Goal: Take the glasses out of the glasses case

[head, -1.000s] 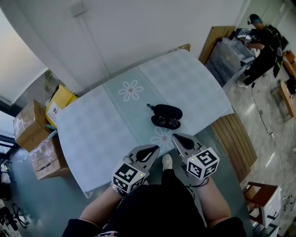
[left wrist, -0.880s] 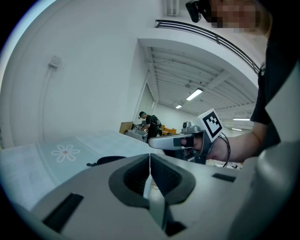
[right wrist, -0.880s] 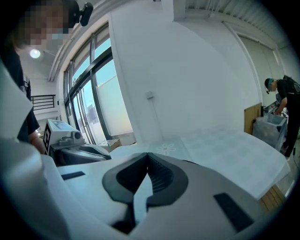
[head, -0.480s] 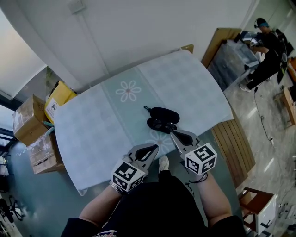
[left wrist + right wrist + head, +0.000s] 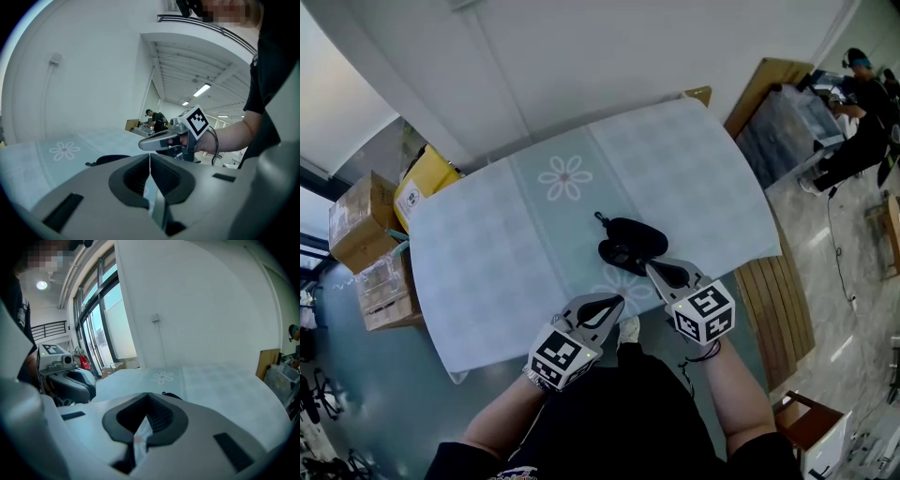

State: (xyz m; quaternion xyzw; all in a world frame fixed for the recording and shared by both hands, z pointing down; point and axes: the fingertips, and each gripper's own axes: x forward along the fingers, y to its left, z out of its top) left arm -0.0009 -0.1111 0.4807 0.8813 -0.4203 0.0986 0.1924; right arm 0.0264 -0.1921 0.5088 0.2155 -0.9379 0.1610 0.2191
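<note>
Just now, over the single desk [image 5: 487, 253], the right gripper [image 5: 652, 267] has slid forward to the near edge of the one open glasses case [image 5: 639, 232], so the reach looks begun. The left gripper [image 5: 614, 300] waits back. Both pairs of jaws are pressed together, empty. One pair of glasses [image 5: 621, 255] lies inside the case.

The glasses case [image 5: 630, 246] lay on the table [image 5: 487, 253] at mid-frame. We held our right gripper [image 5: 652, 268] just below it and our left gripper [image 5: 616, 300] further to the lower left. Boxes [image 5: 366, 253] stood at the left edge.
</note>
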